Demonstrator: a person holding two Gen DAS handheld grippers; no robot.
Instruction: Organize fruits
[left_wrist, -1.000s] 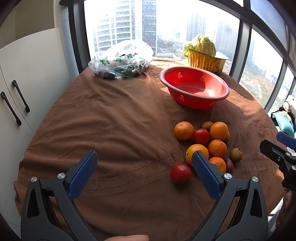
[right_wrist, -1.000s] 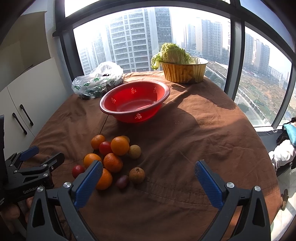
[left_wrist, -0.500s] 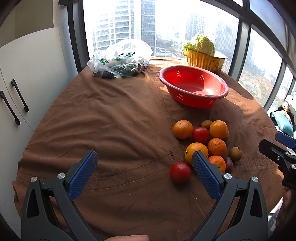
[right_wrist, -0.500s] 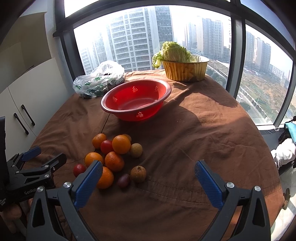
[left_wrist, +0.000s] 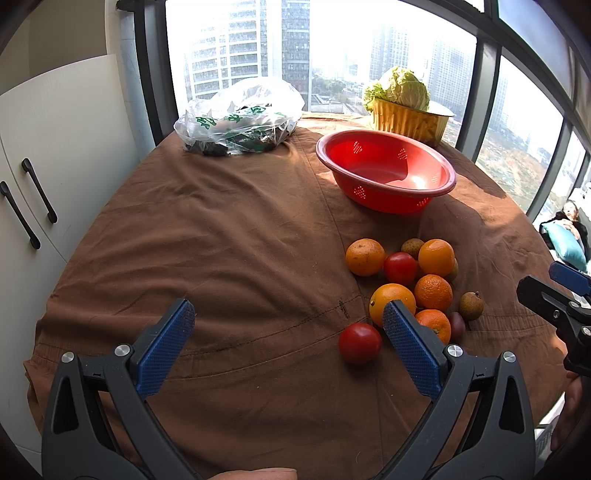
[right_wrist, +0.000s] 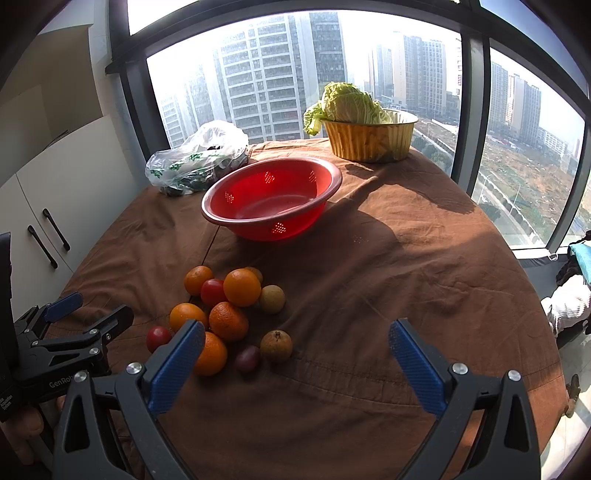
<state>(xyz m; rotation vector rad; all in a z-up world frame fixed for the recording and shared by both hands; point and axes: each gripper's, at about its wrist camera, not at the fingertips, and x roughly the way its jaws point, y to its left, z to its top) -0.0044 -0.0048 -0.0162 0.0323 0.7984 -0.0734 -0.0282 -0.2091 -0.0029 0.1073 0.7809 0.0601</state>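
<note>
A pile of fruit lies on the brown tablecloth (left_wrist: 229, 251): several oranges (left_wrist: 365, 257) (right_wrist: 242, 287), a red tomato (left_wrist: 359, 343) (right_wrist: 159, 338) at the near edge, a second tomato (left_wrist: 400, 268), small brown fruits (right_wrist: 276, 346) and a dark plum (right_wrist: 246, 359). Behind the pile stands an empty red colander bowl (left_wrist: 384, 173) (right_wrist: 271, 197). My left gripper (left_wrist: 288, 323) hangs open just short of the near tomato. Over bare cloth right of the pile, my right gripper (right_wrist: 296, 345) is open too. Nothing is held.
A clear plastic bag (left_wrist: 240, 118) with dark contents lies at the back left. A yellow bowl with a cabbage (right_wrist: 365, 125) stands at the back by the window. White cabinet doors (left_wrist: 44, 177) flank the table's left side.
Both grippers have crept slightly forward toward the fruit pile. The fruit and the bowl have not moved.
</note>
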